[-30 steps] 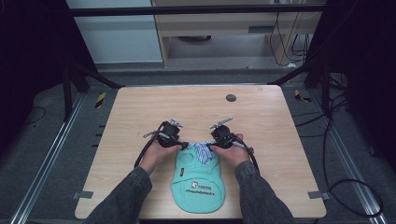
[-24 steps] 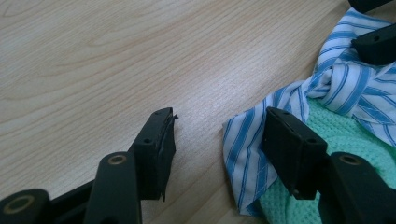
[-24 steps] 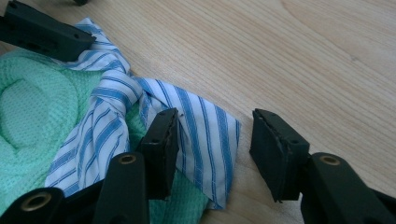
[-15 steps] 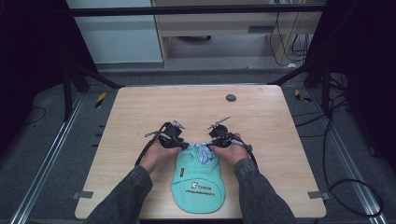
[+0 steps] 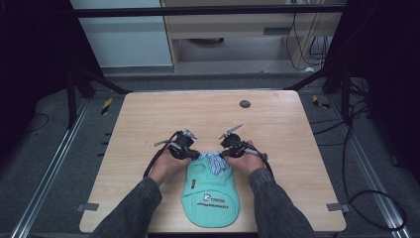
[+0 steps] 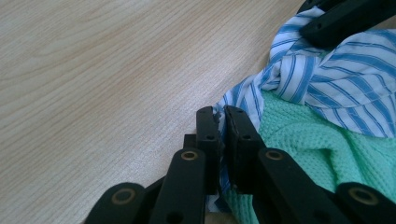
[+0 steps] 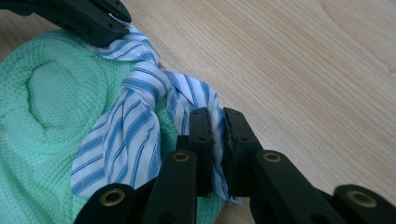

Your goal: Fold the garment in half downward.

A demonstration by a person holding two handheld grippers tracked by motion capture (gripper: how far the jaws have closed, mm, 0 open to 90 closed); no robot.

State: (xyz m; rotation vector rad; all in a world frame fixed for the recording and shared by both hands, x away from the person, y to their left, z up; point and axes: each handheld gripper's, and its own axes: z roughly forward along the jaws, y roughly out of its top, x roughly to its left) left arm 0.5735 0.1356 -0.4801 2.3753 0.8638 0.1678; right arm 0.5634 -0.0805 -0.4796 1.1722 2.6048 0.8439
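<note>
High view: both grippers (L (image 5: 194, 154) & R (image 5: 224, 153)) pinch striped collar (image 5: 213, 161)

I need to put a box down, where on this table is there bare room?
The far half of the table is bare except a small dark disc. Strips left and right of the forearms are free. Crowded: the near middle, around the green garment and both claws.

Wooden table (image 5: 148, 124) on dark grey floor (image 5: 49, 163); pale cabinet (image 5: 129, 44) at 11 o'clock, wooden shelf unit (image 5: 237, 25) at 12, cables (image 5: 366, 198) at 4.
</note>
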